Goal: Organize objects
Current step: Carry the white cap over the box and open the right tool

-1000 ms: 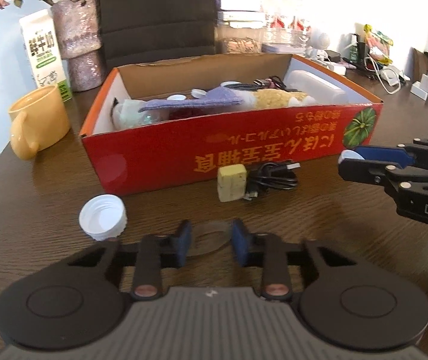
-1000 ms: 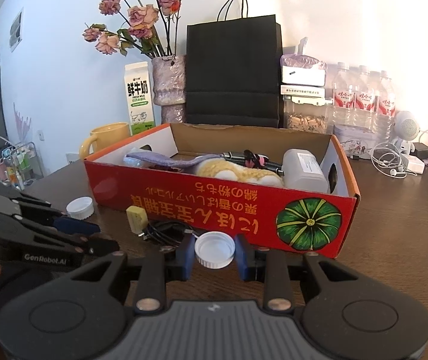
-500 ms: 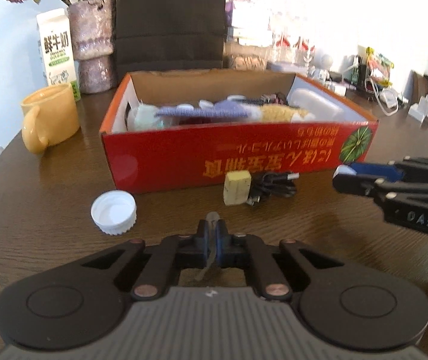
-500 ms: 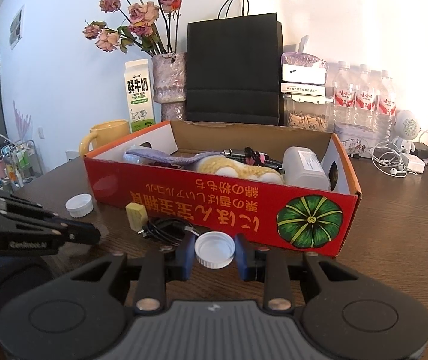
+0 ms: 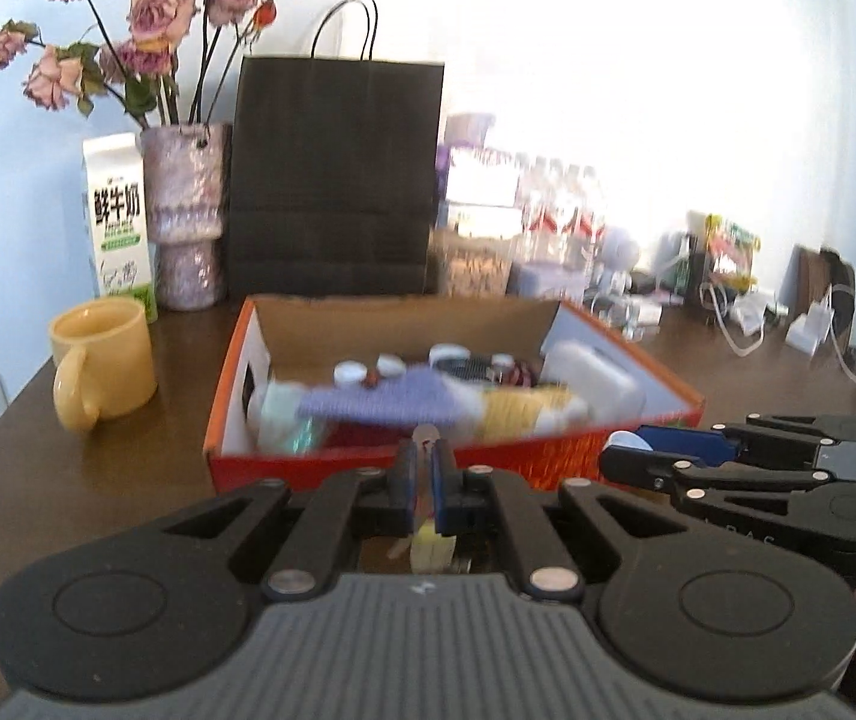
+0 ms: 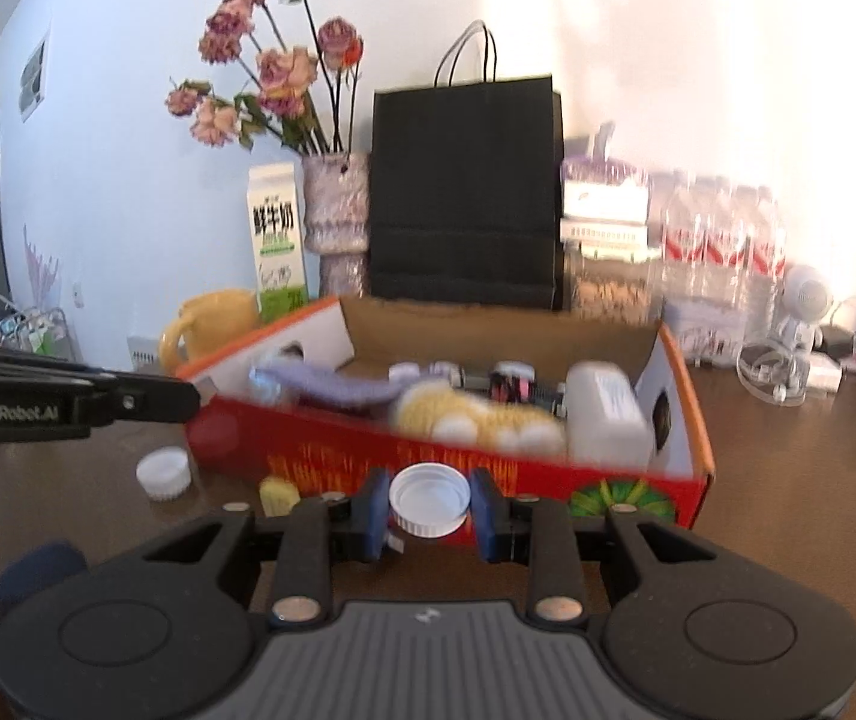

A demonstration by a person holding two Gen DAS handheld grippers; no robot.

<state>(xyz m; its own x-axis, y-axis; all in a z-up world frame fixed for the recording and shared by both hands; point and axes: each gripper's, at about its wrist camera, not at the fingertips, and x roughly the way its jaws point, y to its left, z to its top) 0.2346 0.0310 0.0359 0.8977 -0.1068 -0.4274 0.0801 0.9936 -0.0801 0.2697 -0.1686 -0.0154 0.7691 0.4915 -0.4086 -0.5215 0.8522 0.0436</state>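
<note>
Left gripper [image 5: 423, 483]: blue pads pressed together on a thin, small item [image 5: 426, 438], too blurred to identify, held before the near wall of the red box [image 5: 547, 468]. Right gripper [image 6: 429, 507]: clamped on a white bottle cap [image 6: 428, 499], just short of the box front. "GenRobot.AI" is printed on the left gripper's side in the right wrist view. Milk carton [image 6: 275, 240] carries Chinese characters; box lettering is blurred. A second white cap [image 6: 164, 472] and a yellow cube [image 6: 279, 493] lie on the wooden table [image 6: 787, 480]. Yellow mug [image 5: 102, 363], vase [image 5: 186, 213] and black paper bag [image 5: 332, 180] stand behind.
</note>
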